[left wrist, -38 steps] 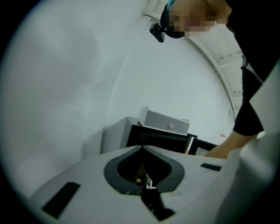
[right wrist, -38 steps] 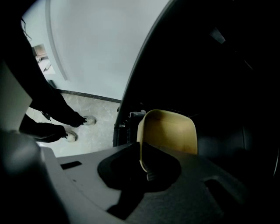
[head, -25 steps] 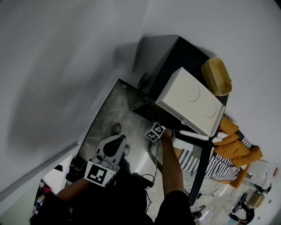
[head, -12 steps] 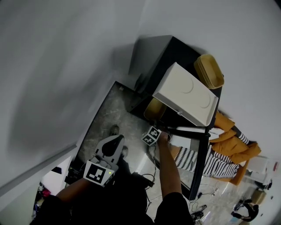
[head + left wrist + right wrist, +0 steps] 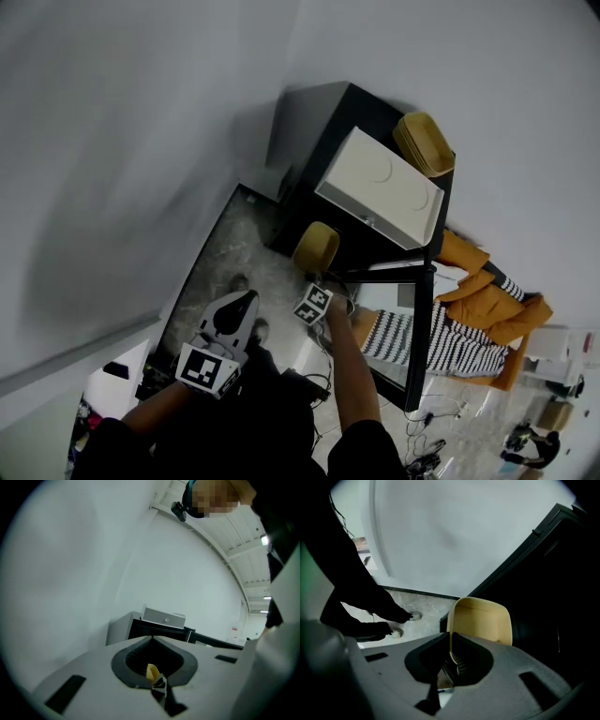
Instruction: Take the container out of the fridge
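Note:
A shallow yellow container [image 5: 316, 247] hangs in front of the black fridge [image 5: 323, 141], outside its dark opening. My right gripper [image 5: 319, 279] is shut on the container's near rim. In the right gripper view the container [image 5: 483, 620] stands on edge with its hollow towards the camera, and the right gripper [image 5: 451, 643] pinches its left wall. My left gripper [image 5: 242, 305] hangs low at the left over the floor, away from the fridge. Seen from its own camera, the left gripper [image 5: 151, 638] has its jaws together with nothing between them.
A white box [image 5: 380, 195] and a second yellow container [image 5: 423, 144] sit on top of the fridge. The fridge door [image 5: 419, 328] stands open to the right. Orange and striped clothing [image 5: 473, 314] lies beyond the door. Below is a grey stone floor [image 5: 225, 267].
The yellow container has come out of the fridge opening, drawn down and left by my right gripper. The left gripper has stayed where it was.

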{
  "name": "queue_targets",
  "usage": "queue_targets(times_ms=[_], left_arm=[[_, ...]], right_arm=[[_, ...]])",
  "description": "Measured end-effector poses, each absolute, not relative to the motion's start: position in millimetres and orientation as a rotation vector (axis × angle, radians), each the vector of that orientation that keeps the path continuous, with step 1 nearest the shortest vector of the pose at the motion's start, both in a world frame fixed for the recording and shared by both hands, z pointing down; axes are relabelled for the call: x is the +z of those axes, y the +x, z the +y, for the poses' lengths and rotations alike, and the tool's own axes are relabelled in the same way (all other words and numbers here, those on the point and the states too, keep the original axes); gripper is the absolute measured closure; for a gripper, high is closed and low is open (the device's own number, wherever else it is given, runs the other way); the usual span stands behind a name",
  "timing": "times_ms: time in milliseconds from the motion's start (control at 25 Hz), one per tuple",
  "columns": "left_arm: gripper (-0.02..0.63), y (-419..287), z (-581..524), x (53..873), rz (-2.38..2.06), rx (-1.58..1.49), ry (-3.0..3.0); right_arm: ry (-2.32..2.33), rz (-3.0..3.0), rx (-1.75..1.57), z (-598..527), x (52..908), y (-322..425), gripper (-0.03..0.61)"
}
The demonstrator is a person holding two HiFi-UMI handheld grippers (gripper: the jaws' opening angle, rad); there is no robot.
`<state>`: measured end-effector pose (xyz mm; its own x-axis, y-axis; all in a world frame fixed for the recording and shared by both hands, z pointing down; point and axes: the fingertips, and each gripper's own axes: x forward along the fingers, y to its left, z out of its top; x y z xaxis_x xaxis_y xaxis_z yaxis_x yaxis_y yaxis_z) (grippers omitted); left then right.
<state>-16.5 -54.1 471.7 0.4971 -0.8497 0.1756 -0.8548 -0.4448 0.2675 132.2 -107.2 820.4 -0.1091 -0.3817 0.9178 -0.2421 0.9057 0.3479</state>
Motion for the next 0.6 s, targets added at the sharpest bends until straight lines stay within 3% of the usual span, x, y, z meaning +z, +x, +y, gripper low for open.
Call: queue_targets(times_ms=[600], left_arm=[[0.609, -3.0, -2.4, 454.7, -1.458, 0.018, 2.444]], right_arm=[[0.481, -1.753, -0.111, -29.8, 770.7, 129.4, 0.566]])
